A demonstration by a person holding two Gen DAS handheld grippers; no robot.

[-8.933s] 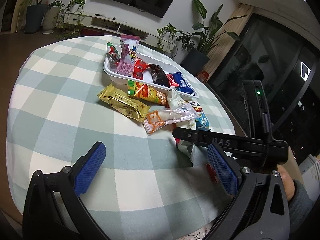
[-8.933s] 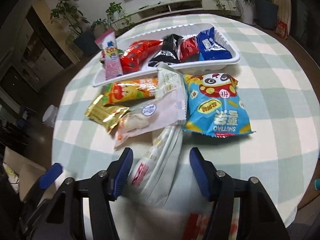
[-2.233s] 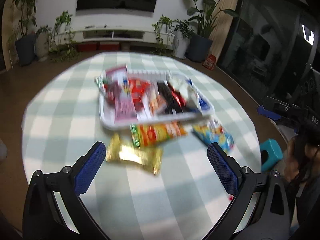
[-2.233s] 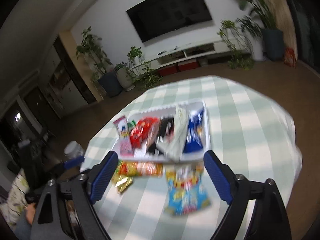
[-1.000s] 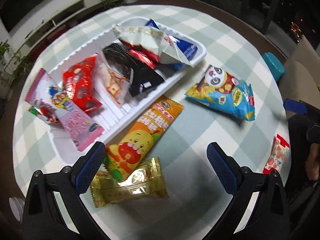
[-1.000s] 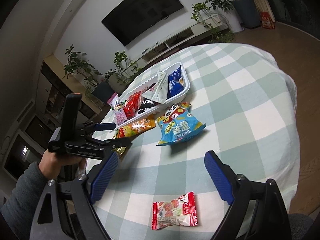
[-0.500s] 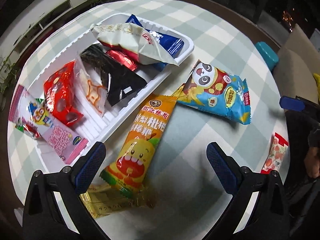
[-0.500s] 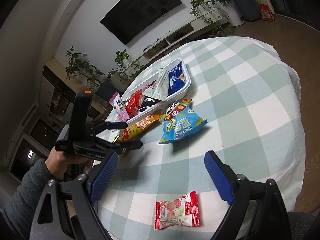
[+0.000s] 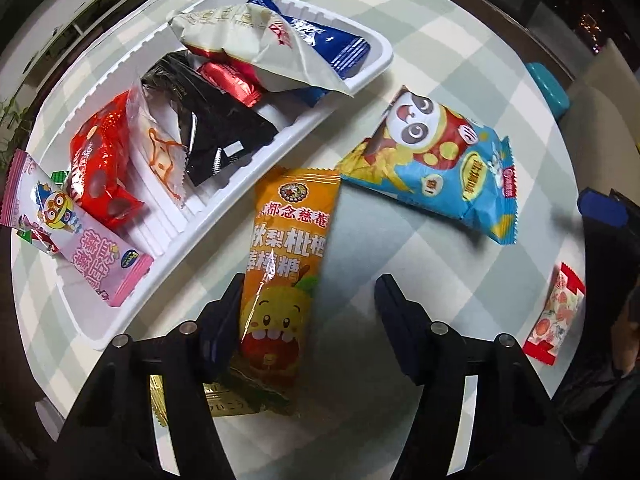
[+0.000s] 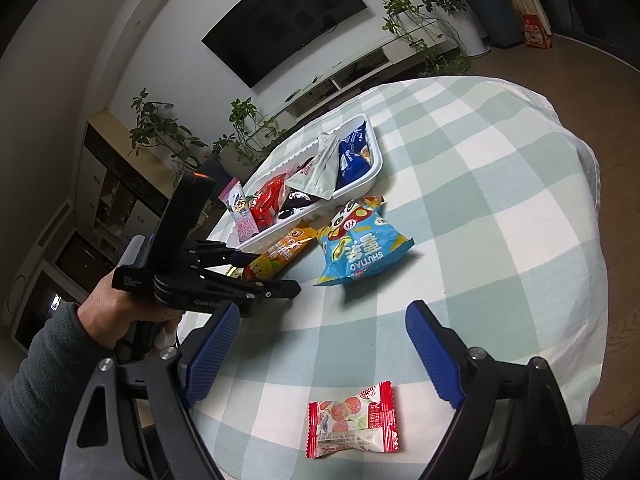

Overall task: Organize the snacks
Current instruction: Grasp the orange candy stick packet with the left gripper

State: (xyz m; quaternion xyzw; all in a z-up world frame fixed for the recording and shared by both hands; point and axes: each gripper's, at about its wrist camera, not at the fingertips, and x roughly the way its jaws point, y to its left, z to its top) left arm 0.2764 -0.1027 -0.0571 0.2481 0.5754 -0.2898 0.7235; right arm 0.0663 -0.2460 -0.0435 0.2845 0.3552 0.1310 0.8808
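A white tray (image 9: 288, 136) holds several snack packs. An orange candy pack (image 9: 286, 264) lies on the checked cloth just in front of it, with a gold pack (image 9: 224, 402) under its near end. My left gripper (image 9: 310, 316) is open and low over the orange pack, its left finger beside the pack's left edge. A blue panda bag (image 9: 436, 168) lies to the right. A red-and-white candy (image 10: 352, 420) lies between my right gripper's open fingers (image 10: 322, 354), which hover above it. The left gripper (image 10: 260, 276) also shows in the right wrist view.
The round table has a green and white checked cloth (image 10: 500, 200); its edge drops off close to the right. A teal stool (image 9: 548, 88) stands beside the table. Plants, a TV and a low cabinet (image 10: 360, 64) stand far behind.
My left gripper has come down and forward onto the orange pack, and its fingers have narrowed around it. The right gripper has barely moved.
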